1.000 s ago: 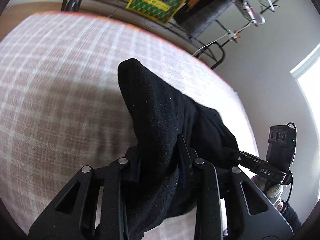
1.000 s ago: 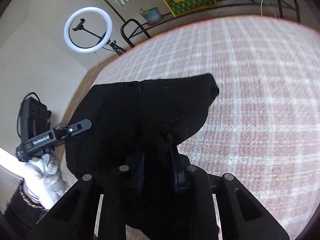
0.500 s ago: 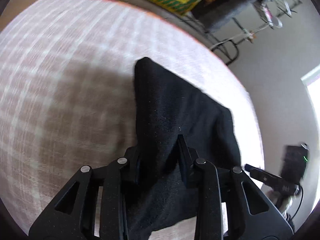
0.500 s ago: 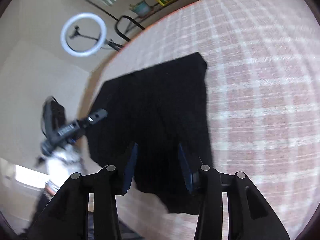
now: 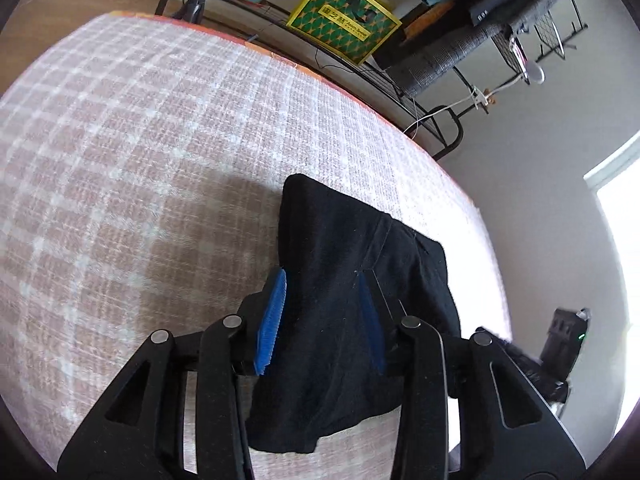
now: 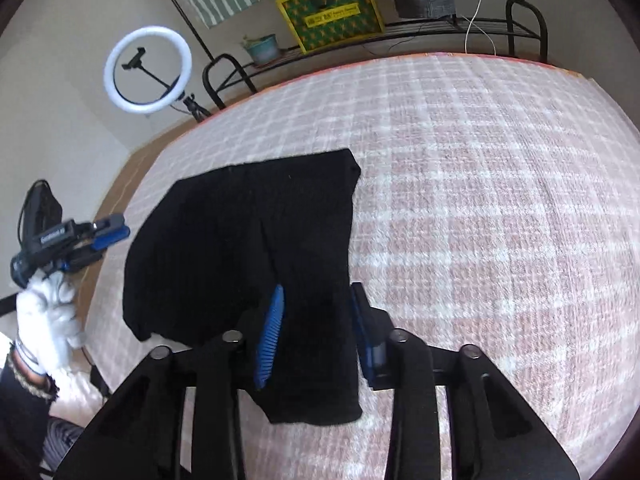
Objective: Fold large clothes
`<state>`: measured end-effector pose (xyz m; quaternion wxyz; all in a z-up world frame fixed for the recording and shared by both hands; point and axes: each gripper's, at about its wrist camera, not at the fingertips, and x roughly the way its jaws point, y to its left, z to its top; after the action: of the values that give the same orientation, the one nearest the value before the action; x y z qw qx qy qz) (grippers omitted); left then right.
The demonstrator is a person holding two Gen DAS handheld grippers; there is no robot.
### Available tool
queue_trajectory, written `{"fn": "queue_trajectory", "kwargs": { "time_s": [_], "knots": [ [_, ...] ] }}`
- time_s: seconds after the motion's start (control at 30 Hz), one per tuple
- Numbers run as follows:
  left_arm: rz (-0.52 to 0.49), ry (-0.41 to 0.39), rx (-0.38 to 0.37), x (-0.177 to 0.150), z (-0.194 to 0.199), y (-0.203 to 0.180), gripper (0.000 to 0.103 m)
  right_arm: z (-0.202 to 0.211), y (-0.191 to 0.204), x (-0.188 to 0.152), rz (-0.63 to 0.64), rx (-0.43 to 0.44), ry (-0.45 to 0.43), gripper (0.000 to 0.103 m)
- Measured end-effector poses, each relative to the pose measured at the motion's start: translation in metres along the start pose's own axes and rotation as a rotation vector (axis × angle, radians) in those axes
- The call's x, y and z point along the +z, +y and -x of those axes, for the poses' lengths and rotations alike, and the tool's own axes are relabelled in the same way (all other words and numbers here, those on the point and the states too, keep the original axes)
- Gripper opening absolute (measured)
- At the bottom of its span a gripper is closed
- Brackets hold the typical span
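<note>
Both jaws gape, black garment (image 6: 256, 248) lying flat between them.

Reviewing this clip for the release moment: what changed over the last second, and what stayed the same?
Both grippers let go. The left gripper, shut on the black garment a second ago, now stands open with its blue pads showing; the right gripper opened half a second earlier and remains open. The garment, bunched and lifted before, now lies spread flat on the checked bedspread. The garment remains at the bed's near edge; ring light and green-and-yellow box unchanged.
</note>
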<state>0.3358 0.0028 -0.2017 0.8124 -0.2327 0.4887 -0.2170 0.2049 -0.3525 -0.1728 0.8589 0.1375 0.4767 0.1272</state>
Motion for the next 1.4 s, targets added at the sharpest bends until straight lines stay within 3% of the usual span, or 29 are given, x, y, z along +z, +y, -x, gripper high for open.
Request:
{"fn": "queue_trajectory", "kwargs": {
  "time_s": [0.1,0.17,0.27,0.47,0.53,0.57,0.6,0.67,0.73,0.83,0.93,1.03,1.07,1.2,1.3,1.4],
  "knots": [
    [-0.015,0.005,0.008,0.000,-0.002,0.000,0.037,-0.018,0.033,-0.007,0.137,-0.016,0.042,0.029],
    [-0.011,0.012,0.012,-0.001,-0.004,0.000,0.037,-0.045,0.047,-0.025,0.164,-0.012,0.123,0.029],
    [-0.024,0.019,0.007,-0.002,-0.007,-0.004,0.037,-0.042,0.079,-0.035,0.321,-0.105,0.100,0.034],
    [-0.038,0.031,-0.014,-0.005,-0.008,-0.011,0.037,0.001,0.060,-0.014,0.232,0.017,0.014,0.036],
    [-0.025,0.035,-0.029,-0.006,-0.008,-0.009,0.037,0.004,0.037,-0.006,0.157,0.059,0.002,0.056],
    [-0.015,0.041,-0.040,-0.006,-0.008,-0.007,0.042,0.003,0.020,-0.001,0.086,0.095,0.002,0.067],
    [-0.005,0.047,-0.055,-0.006,-0.009,-0.006,0.046,0.001,0.002,0.003,0.008,0.122,0.000,0.069],
    [0.035,0.065,-0.113,-0.005,-0.012,0.002,0.063,-0.009,-0.023,0.009,-0.096,0.165,0.018,0.069],
    [0.077,0.095,-0.164,-0.004,-0.019,0.011,0.066,-0.023,-0.046,0.010,-0.179,0.240,0.057,0.069],
    [0.125,0.126,-0.192,-0.002,-0.033,0.025,0.066,-0.040,-0.066,0.013,-0.249,0.308,0.090,0.069],
    [0.149,0.157,-0.216,0.000,-0.047,0.034,0.066,-0.060,-0.075,0.015,-0.265,0.324,0.135,0.069],
    [0.164,0.202,-0.241,0.001,-0.065,0.040,0.066,-0.073,-0.078,0.023,-0.275,0.400,0.140,0.070],
    [0.166,0.225,-0.252,-0.001,-0.072,0.040,0.061,-0.075,-0.077,0.025,-0.279,0.422,0.139,0.068],
    [0.131,0.236,-0.274,-0.003,-0.083,0.033,0.056,-0.095,-0.061,0.033,-0.233,0.468,0.178,0.049],
    [0.156,0.237,-0.291,-0.004,-0.088,0.033,0.050,-0.110,-0.046,0.038,-0.230,0.496,0.183,0.044],
    [0.161,0.219,-0.260,-0.004,-0.088,0.027,0.049,-0.121,-0.036,0.042,-0.227,0.499,0.185,0.037]
  ]
}}
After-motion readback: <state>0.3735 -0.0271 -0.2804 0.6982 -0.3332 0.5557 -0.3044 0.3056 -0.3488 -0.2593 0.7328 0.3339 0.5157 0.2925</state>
